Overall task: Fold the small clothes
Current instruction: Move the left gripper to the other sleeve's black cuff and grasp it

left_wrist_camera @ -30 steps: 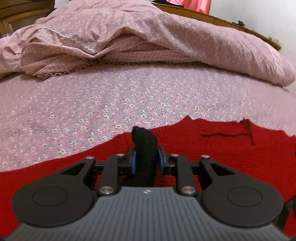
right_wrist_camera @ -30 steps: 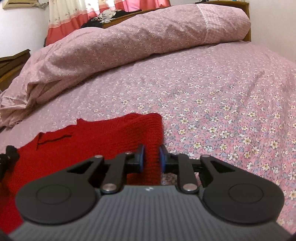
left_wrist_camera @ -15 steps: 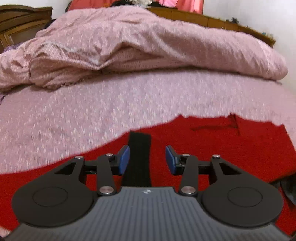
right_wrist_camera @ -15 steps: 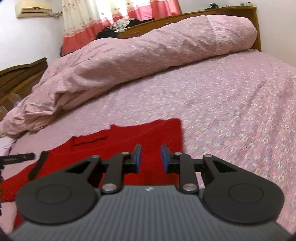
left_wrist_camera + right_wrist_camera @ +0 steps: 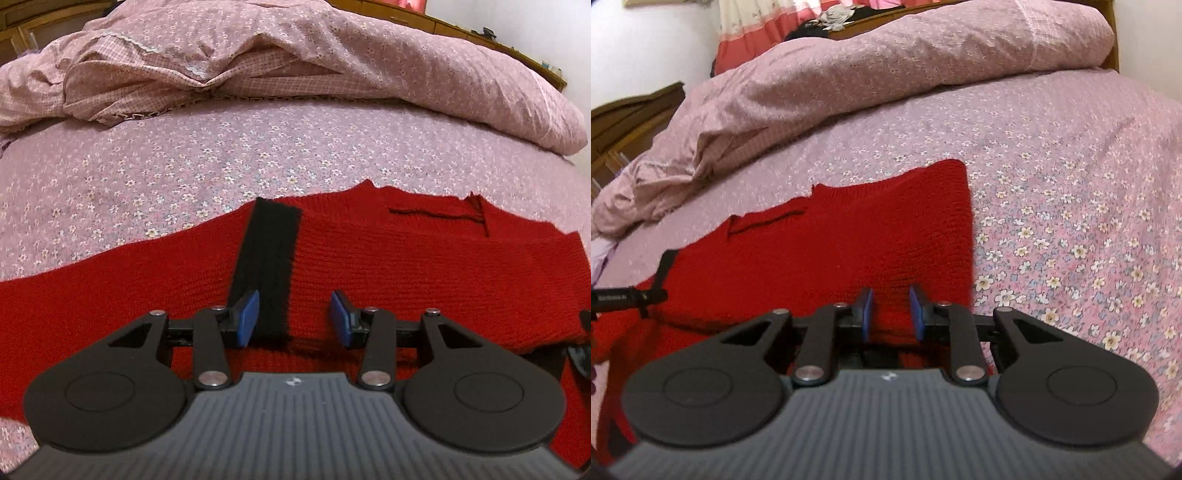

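The left hand-held gripper [image 5: 293, 317] is seen released, its blue pads spread apart with nothing between them, poised just over the black band [image 5: 267, 264] that lies flat across the red knitted garment [image 5: 406, 266]; the right hand-held gripper [image 5: 890, 314] is parted too, gripping nothing, above the garment's right edge. The garment is spread flat on the flowered bed [image 5: 1071, 177], near the heaped quilt [image 5: 295, 55]. One fold seems laid down, with further folds judged still to be made.
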Available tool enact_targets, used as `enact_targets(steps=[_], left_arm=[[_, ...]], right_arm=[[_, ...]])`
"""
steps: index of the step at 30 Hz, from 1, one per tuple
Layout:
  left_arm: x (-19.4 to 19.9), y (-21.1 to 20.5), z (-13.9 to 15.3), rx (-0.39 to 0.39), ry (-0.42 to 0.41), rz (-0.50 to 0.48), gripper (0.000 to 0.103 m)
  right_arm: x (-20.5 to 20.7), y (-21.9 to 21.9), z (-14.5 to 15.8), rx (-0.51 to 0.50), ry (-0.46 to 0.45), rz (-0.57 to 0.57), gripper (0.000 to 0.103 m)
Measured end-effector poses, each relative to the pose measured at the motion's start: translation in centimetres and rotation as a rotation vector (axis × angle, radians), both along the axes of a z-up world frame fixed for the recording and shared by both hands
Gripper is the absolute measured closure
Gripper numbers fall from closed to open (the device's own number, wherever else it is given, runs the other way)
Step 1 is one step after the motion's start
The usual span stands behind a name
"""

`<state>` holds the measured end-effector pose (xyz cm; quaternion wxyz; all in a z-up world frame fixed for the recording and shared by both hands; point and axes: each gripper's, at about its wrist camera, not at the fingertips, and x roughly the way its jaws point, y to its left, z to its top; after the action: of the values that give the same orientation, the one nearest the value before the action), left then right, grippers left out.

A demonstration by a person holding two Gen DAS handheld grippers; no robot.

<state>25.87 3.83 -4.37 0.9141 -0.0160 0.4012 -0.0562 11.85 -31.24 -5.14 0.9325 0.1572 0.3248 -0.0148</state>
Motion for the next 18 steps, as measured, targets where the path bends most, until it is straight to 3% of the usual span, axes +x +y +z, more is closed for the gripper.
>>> enact_targets(steps=[3, 5, 9, 14, 18], left_arm=[[-0.7, 0.4, 0.6, -0.017, -0.001, 0.015, 0.053], [-1.4, 0.7, 1.2, -0.008, -0.001, 0.028, 0.047], [-3.2, 2.1, 2.4, 0.006, -0.010, 0.071, 0.036], [-6.1, 5.0, 3.7, 0.015, -0.016, 0.135, 0.034], [-8.8, 8.0, 4.0, 0.021, -0.026, 0.214, 0.033]], right_arm=[[0.0, -0.3, 0.1, 0.028, 0.003, -0.011, 0.078], [-0.1, -0.3, 0.3, 0.035, 0.000, -0.009, 0.074], [-0.7, 0.1, 1.0, 0.064, -0.021, 0.027, 0.046], [-1.7, 1.3, 2.0, 0.034, -0.035, 0.047, 0.046], [-2.8, 1.9, 3.0, 0.072, -0.039, 0.059, 0.045]])
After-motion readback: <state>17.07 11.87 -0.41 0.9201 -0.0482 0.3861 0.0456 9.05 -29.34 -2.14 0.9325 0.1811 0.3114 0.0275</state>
